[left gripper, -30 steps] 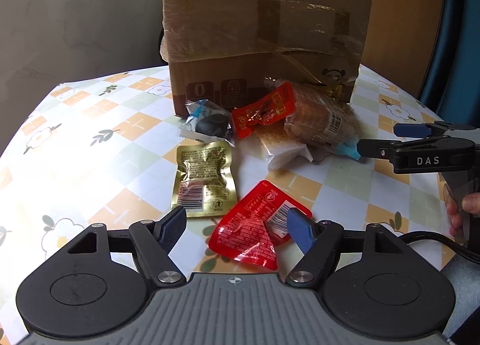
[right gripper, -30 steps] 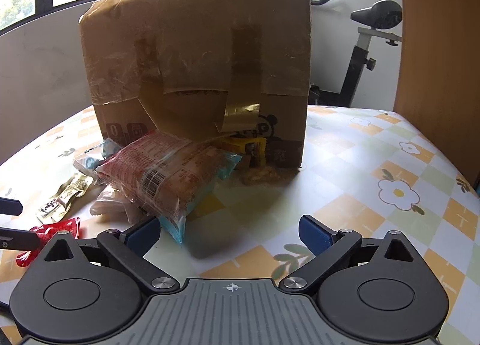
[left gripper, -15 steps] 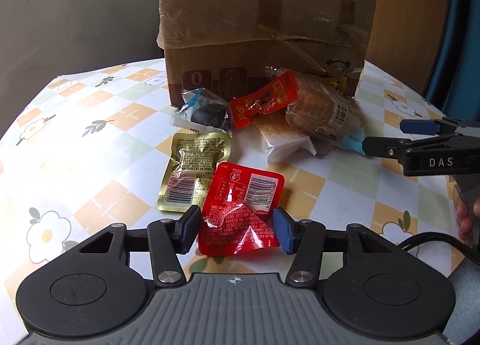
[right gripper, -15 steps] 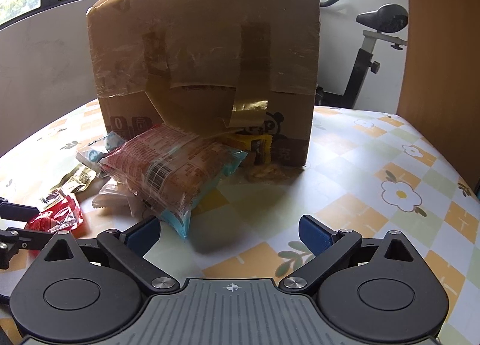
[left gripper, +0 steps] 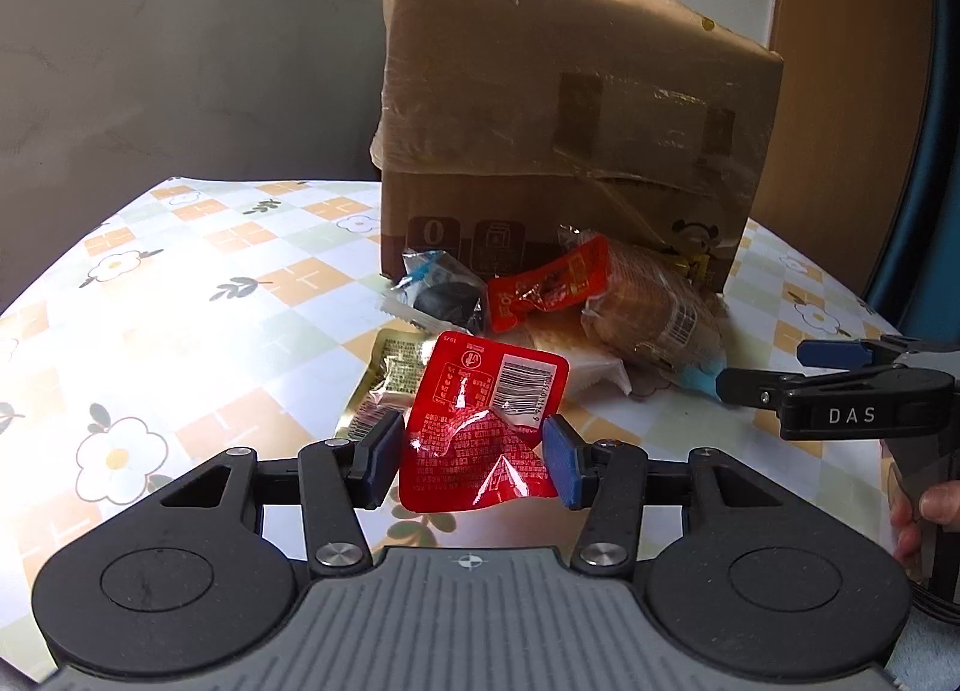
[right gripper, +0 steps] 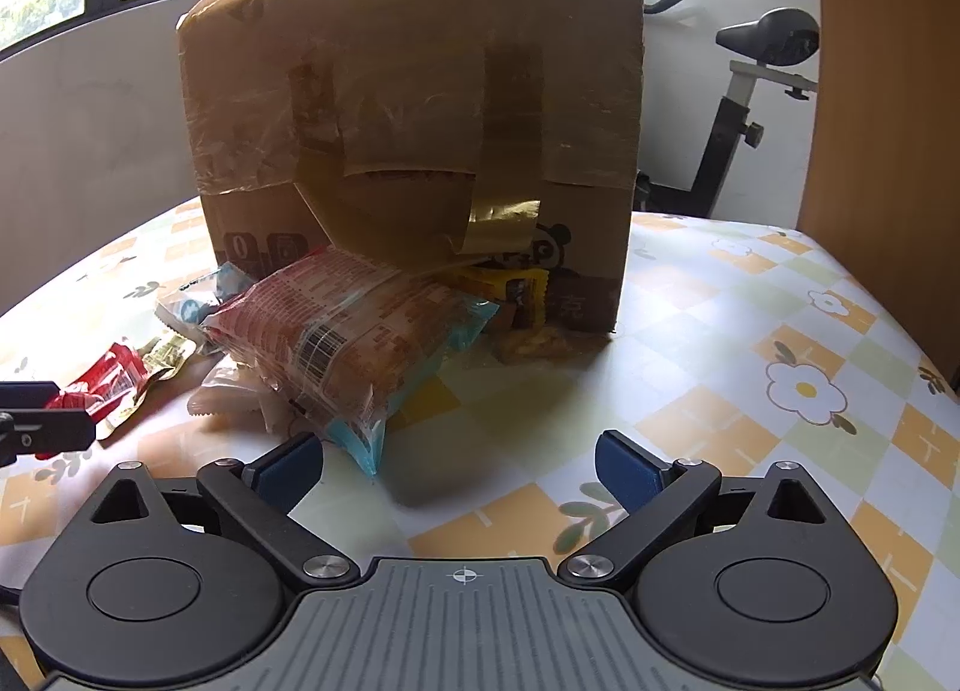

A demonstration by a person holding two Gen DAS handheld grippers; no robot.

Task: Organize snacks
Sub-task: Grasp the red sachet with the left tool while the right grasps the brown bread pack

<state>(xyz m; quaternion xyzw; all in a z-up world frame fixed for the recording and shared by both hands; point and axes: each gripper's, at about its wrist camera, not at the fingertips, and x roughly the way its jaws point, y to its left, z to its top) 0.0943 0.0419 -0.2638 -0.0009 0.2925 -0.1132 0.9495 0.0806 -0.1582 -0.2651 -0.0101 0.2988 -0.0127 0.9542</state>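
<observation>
My left gripper [left gripper: 474,466] is shut on a red snack packet [left gripper: 483,427] and holds it lifted above the table; the packet also shows at the left of the right wrist view [right gripper: 105,382]. A gold packet [left gripper: 387,376] lies under it. A pile of snacks lies against a taped cardboard box [left gripper: 558,126]: a large biscuit pack [right gripper: 354,331], an orange-red packet [left gripper: 549,286], a dark cookie pack [left gripper: 447,295] and a white packet [left gripper: 591,370]. My right gripper [right gripper: 459,466] is open and empty, just in front of the biscuit pack's blue end.
The table has a flower-patterned cloth [right gripper: 804,385]. The box [right gripper: 420,108] stands tall in the middle. A wooden panel [right gripper: 888,90] rises on the right, with an exercise bike [right gripper: 762,84] behind the table. My right gripper shows at the right of the left wrist view [left gripper: 840,385].
My left gripper closed on the red packet and lifted it off the table. My right gripper moved slightly closer to the biscuit pack and stayed open.
</observation>
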